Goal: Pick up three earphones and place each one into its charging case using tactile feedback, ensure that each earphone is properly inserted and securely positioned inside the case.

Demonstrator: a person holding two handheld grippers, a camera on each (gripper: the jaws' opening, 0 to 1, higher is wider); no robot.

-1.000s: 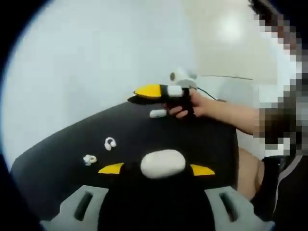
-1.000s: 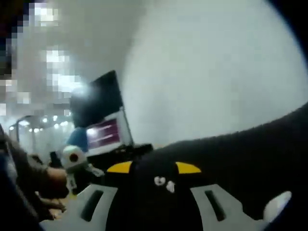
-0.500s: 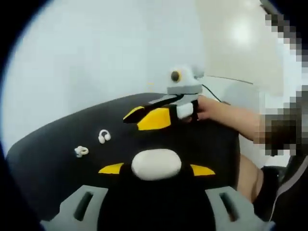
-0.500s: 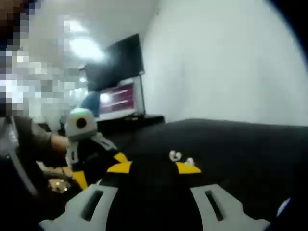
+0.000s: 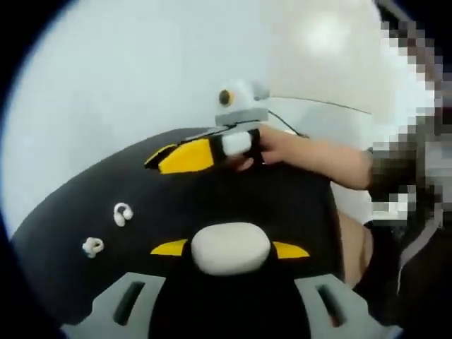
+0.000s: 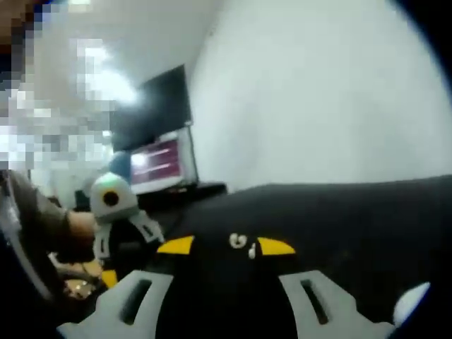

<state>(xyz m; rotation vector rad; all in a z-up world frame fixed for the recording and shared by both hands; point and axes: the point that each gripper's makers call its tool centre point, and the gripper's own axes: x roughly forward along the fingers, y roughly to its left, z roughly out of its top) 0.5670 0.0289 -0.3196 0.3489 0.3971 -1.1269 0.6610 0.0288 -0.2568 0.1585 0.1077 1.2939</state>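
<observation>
Jaws spread wide on the left gripper [image 5: 229, 248], yellow tips either side of the white charging case [image 5: 230, 248], lying closed on the black desk [image 5: 63, 233]; contact with the case not discernible. Farther left on the desk, two small white earphones: one [image 5: 92, 246] near the edge, another [image 5: 122, 213] just beyond it, both well apart from the case. Up and right, right gripper [image 5: 185, 154] seen held by a hand [image 5: 282, 150], yellow jaws pointed left, hovering over the far desk; gap between them unclear there.

Jaws parted in the right gripper's own view [image 6: 224, 245], nothing pinched, a pair of earphones [image 6: 241, 243] lying on the desk just ahead between the tips.

Judged step: reaching for an earphone. Best done by lowering squarely over one bud, tips straddling it, closing gently until resistance felt.

Case: smooth, rounded pebble shape, probably slippery plastic. Earphones: glossy, curved clip-like forms, tiny, likely to roll or skid. Desk cover: matte, dark, cloth-like.
</observation>
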